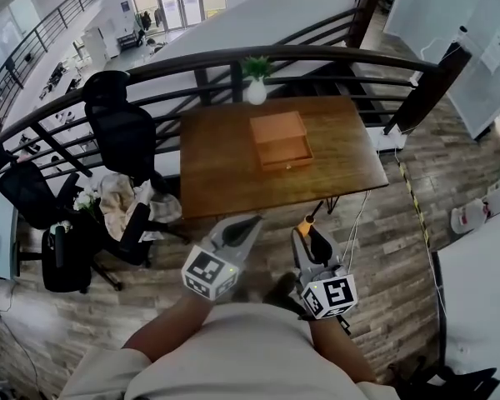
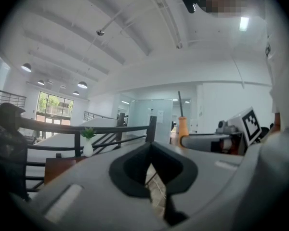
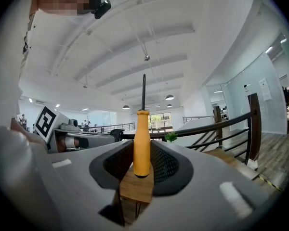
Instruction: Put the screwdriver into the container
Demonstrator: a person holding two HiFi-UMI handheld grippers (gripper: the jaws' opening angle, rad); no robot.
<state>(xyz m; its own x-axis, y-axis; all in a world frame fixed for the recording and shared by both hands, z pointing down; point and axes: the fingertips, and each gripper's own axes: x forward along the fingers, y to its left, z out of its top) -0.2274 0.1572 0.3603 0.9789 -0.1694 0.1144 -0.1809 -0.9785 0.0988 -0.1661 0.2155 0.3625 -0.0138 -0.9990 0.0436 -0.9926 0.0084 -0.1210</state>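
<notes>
A screwdriver with an orange handle [image 3: 141,143] stands upright between the pads of my right gripper [image 3: 141,165], which is shut on it, the dark shaft pointing up. In the head view that gripper [image 1: 312,242] hangs over the floor in front of the wooden table [image 1: 225,169], the orange handle [image 1: 305,223] showing at its tip. The container, an open wooden box [image 1: 281,140], sits on the middle of the table, well ahead of both grippers. My left gripper [image 1: 237,233] is beside the right one, its jaws together with nothing between them [image 2: 151,170].
A white vase with a green plant [image 1: 256,82] stands at the table's far edge against a dark railing [image 1: 333,55]. Black office chairs [image 1: 121,132] with cloth on them stand to the left. A white tabletop [image 1: 483,290] is at the lower right.
</notes>
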